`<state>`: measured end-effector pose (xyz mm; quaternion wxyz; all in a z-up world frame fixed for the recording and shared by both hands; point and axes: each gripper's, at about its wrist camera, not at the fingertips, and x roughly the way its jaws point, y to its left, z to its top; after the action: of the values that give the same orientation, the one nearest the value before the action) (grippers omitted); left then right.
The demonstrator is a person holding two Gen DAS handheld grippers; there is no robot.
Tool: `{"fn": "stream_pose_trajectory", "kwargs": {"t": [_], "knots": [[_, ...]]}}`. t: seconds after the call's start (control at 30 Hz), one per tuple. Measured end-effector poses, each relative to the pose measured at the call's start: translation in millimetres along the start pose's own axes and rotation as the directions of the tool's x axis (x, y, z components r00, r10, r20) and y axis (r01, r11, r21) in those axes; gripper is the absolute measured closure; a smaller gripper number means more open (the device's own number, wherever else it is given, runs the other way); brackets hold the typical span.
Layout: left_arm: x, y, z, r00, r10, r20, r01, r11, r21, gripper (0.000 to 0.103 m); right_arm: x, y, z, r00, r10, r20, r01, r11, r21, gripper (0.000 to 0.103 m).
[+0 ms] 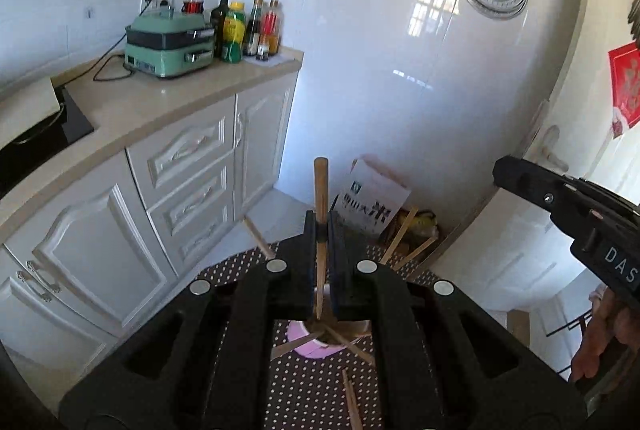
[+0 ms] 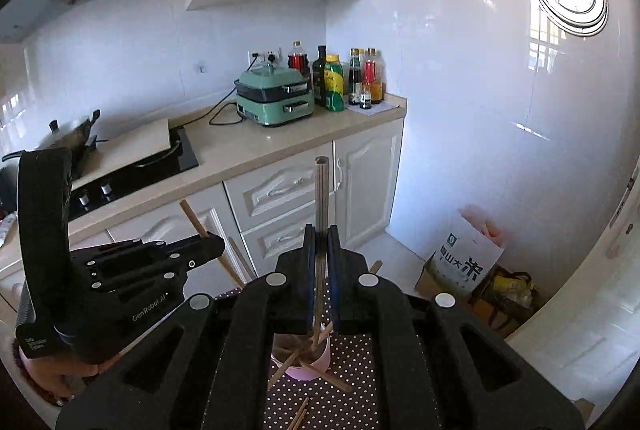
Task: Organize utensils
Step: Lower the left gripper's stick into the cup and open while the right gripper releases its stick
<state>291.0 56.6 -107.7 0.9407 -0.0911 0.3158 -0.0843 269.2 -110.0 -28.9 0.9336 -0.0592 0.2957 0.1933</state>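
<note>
Pink plastic cup (image 2: 304,358) is the landmark: it stands upright on the dotted brown cloth (image 2: 360,382), low in both wrist views, half hidden behind the gripper bodies. Several chopsticks already lean inside it, splayed in different directions.

Step in hand, as I read it: carry two more sticks to the cup and drop them in. To do it well:
- Bring each stick's lower tip over the cup's mouth before letting go, not over the rim.
- Tilt each stick to slip between the ones already splayed in the cup; a crossed stick could bounce it out or tip the light cup.
- Release one side at a time, so the two grippers do not crowd each other above the cup.
- Keep the jaws shut until the tip is below the rim.

Tools:
- Left gripper (image 1: 321,230): jaws closed on a wooden chopstick (image 1: 320,186), held about upright, its lower tip just above the cup.
- Right gripper (image 2: 321,234): jaws closed on a grey metal chopstick (image 2: 321,190), also upright, its lower end reaching down toward the cup's mouth.
- Each gripper shows beside the other in the opposite view, near but apart.

The task's things, by look:
- Wooden sticks: pale brown, slender, matt.
- Metal stick: squared top, dull sheen.
- Loose chopsticks (image 2: 300,414) lie flat on the cloth in front of the cup; others poke up behind it.
</note>
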Motion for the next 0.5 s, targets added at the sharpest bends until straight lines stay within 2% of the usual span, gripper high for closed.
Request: {"fn": "stream_pose_trajectory", "kwargs": {"t": [0.33, 0.5], "knots": [[27.4, 10.6, -30.1, 0.993, 0.007, -0.122, -0.008, 1.0, -0.003, 0.098, 21.3, -0.7, -28.0, 0.996, 0.002, -0.09, -0.002, 1.0, 0.007, 0.099], [29.9, 12.3, -34.1, 0.989, 0.002, -0.145, -0.006, 1.0, -0.023, 0.097, 26.0, -1.9, -39.2, 0.99, 0.02, -0.138, -0.016, 0.999, 0.035, 0.099]]}}
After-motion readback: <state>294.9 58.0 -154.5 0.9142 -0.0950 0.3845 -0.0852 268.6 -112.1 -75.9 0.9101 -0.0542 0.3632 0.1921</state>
